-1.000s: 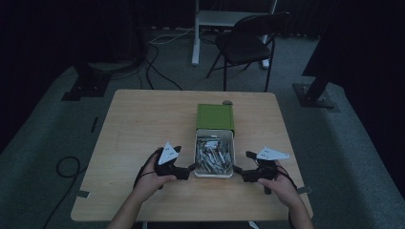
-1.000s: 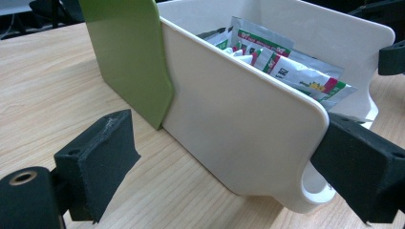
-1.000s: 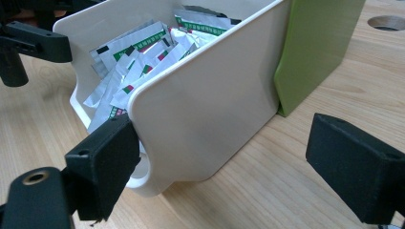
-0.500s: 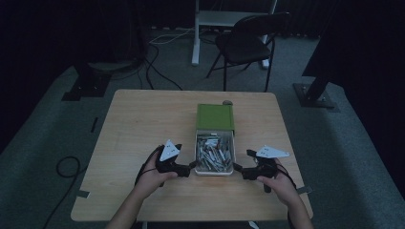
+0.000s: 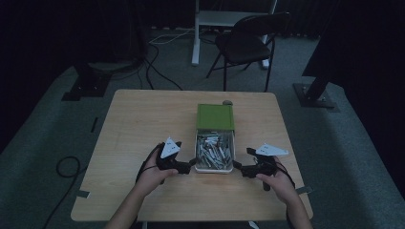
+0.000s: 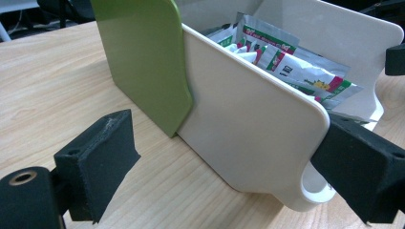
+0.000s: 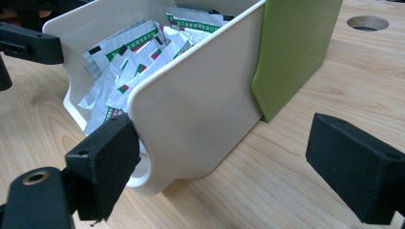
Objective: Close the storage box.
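A white tray (image 5: 213,170) full of foil sachets (image 5: 214,150) sticks out of a green sleeve (image 5: 215,117) at mid-table. My left gripper (image 5: 192,164) is at the tray's near left corner and is open. In the left gripper view the left gripper (image 6: 229,181) has its jaws either side of that corner. The tray wall (image 6: 248,124) and the sachets (image 6: 286,52) stand just ahead. My right gripper (image 5: 237,168) is open at the near right corner. The right gripper (image 7: 229,176) likewise straddles the tray wall (image 7: 196,114) beside the green sleeve (image 7: 296,47).
The wooden table (image 5: 143,124) has a round hole (image 7: 367,22) behind the sleeve. A folding chair (image 5: 248,43) and a desk leg (image 5: 196,33) stand beyond the far edge. Cables lie on the carpet at the left.
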Available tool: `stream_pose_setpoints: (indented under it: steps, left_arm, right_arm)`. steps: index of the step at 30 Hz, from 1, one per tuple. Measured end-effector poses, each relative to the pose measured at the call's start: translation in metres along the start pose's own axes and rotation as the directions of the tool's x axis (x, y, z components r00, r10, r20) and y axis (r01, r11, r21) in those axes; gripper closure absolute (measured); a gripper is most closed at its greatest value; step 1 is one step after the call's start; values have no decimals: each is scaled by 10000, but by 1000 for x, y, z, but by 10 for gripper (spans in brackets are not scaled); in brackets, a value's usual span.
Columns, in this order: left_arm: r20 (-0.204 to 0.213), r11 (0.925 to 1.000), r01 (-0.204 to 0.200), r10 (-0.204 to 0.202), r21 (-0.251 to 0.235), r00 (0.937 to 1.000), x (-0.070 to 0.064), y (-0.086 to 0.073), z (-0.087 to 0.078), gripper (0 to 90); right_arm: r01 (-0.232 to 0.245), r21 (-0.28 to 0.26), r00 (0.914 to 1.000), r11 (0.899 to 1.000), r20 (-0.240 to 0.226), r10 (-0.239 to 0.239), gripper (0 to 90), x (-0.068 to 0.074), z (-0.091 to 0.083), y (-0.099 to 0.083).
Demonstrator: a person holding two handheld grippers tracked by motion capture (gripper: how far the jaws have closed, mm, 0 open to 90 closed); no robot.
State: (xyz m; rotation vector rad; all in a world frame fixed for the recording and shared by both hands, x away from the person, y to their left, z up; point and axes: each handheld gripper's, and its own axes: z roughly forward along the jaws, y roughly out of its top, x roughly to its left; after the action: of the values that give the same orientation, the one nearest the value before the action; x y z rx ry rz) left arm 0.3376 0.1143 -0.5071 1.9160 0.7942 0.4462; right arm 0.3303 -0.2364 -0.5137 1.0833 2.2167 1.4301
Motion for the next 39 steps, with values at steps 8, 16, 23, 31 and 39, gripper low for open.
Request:
stream_pose_setpoints:
  steps: [8, 16, 23, 31, 39]
  left_arm:
    - [-66, 10000, -46, 46, 8, 10000, 4, 2, 3, 98]
    - [-71, 10000, 13, -13, 44, 10000, 5, 4, 5, 98]
    - [-77, 9999, 124, -124, 69, 9999, 8, 6, 8, 98]
    - [-85, 9996, 265, -264, 62, 9996, 12, 7, 11, 98]
    - [-175, 9993, 363, -363, 27, 9992, 13, 9, 12, 98]
  right_arm:
    - [-65, 24, 9999, 10000, 98, 65, 112, -2, 3, 2]
    - [-126, 9, 9997, 9999, 190, 126, 112, -4, 5, 4]
    - [-72, 93, 9994, 9999, 330, 69, 112, -6, 7, 7]
    - [-87, 103, 9992, 9999, 395, 83, 112, -8, 9, 9]
    - [-121, 40, 9989, 9999, 448, 119, 112, -9, 11, 12]
